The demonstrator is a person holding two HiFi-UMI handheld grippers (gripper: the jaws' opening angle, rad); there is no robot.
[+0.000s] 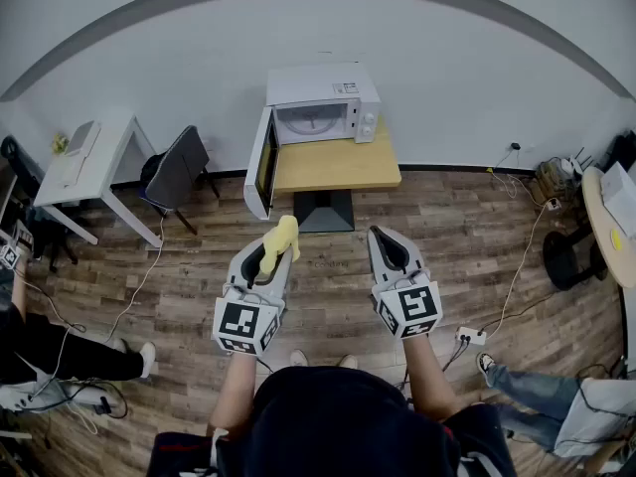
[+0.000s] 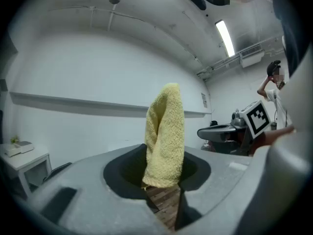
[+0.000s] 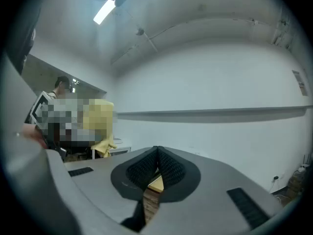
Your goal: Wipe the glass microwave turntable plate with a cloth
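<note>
A yellow cloth point(image 1: 279, 242) sticks up from my left gripper point(image 1: 270, 258), whose jaws are shut on it; in the left gripper view the cloth point(image 2: 164, 138) stands upright between the jaws. My right gripper point(image 1: 386, 249) is shut with nothing in it, its ribbed pads point(image 3: 168, 168) pressed together. Both grippers are held level over the wooden floor, well short of the white microwave point(image 1: 320, 104). Its door point(image 1: 260, 164) hangs open, and the glass turntable plate point(image 1: 314, 123) shows faintly inside.
The microwave sits on a small wooden table point(image 1: 336, 164). A white desk point(image 1: 84, 162) and a dark chair point(image 1: 176, 173) stand at the left. Cables and a power strip point(image 1: 467, 336) lie on the floor at the right, near a round table point(image 1: 608, 219). People stand at both sides.
</note>
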